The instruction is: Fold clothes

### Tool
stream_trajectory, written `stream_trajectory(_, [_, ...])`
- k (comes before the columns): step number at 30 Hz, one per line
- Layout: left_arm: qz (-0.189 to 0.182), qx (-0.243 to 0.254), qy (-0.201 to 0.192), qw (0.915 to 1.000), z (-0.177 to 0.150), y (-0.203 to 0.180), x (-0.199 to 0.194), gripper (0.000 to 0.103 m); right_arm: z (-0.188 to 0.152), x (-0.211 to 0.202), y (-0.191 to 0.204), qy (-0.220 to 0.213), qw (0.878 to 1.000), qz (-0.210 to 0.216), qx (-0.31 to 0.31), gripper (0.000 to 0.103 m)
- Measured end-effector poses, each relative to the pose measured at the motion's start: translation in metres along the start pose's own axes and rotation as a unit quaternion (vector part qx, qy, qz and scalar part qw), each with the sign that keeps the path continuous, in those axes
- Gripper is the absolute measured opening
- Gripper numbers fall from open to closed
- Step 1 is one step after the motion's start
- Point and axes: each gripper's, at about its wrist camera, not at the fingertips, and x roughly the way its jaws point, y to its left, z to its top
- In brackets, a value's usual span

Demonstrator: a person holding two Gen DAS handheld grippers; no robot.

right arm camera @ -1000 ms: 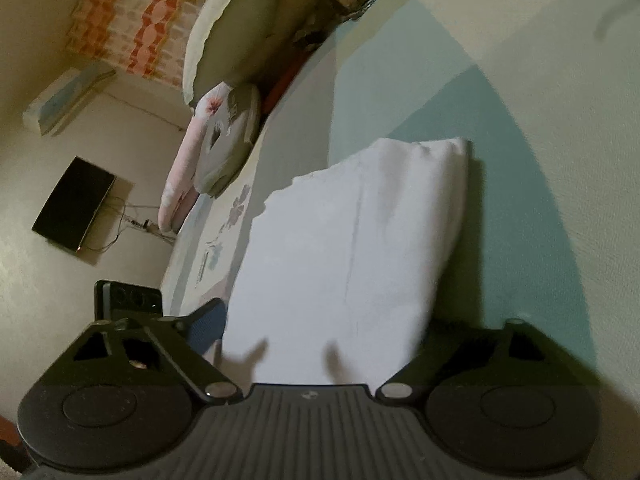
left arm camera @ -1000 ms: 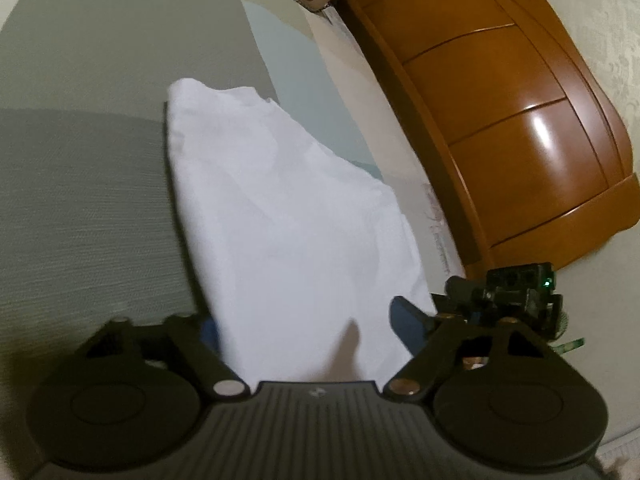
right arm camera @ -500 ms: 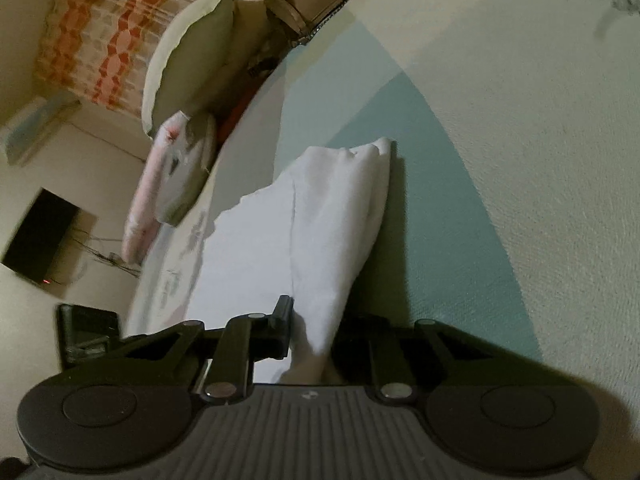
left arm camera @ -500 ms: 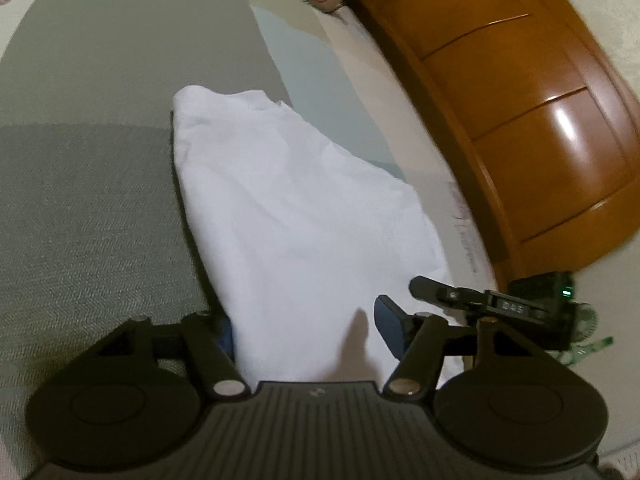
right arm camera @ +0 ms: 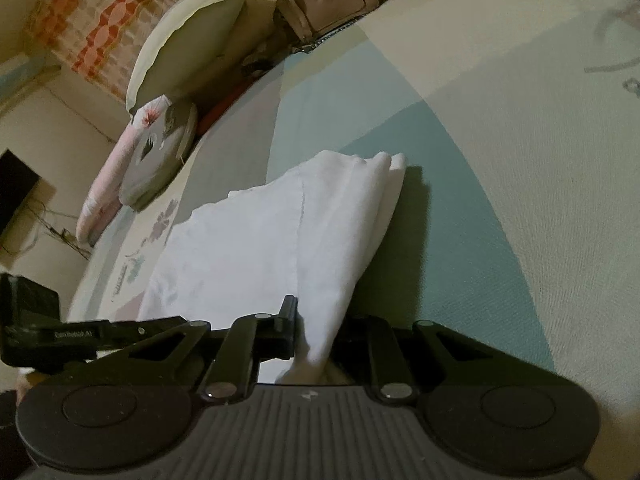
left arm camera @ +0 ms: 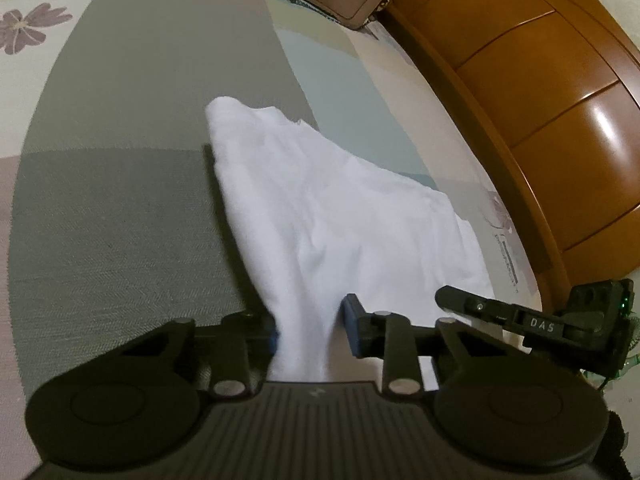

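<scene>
A white garment (left arm camera: 328, 216) lies folded on the bed, and its near end rises into both grippers. In the left wrist view my left gripper (left arm camera: 310, 328) is shut on the garment's near left corner, the cloth bunched between its fingers. My right gripper (right arm camera: 320, 332) is shut on the near right corner, where the thick folded edge (right arm camera: 380, 200) runs away from it. Each gripper shows in the other's view: the right one (left arm camera: 520, 320) low on the right, the left one (right arm camera: 60, 332) low on the left. The cloth's near hem is hidden behind the gripper bodies.
The bed sheet (left arm camera: 120, 200) has grey, teal and cream patches. A wooden headboard (left arm camera: 540, 100) runs along the right. A beige handbag (right arm camera: 332, 0) and pillows (right arm camera: 188, 48) sit at the far end. A dark screen (right arm camera: 16, 196) stands on the floor beyond the bed's left edge.
Both grippers went from open around the garment's near corners to shut on them. The near end has gathered and lifted off the bed.
</scene>
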Motion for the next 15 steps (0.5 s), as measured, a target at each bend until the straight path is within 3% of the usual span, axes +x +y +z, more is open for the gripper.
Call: stream_trajectory(15, [-0.025, 0.025, -0.02, 0.9992, 0.004, -0.032, -0.017, 0.018, -0.003, -0.025, 0.028, -0.026, 0.998, -0.009, -0.052, 0.017])
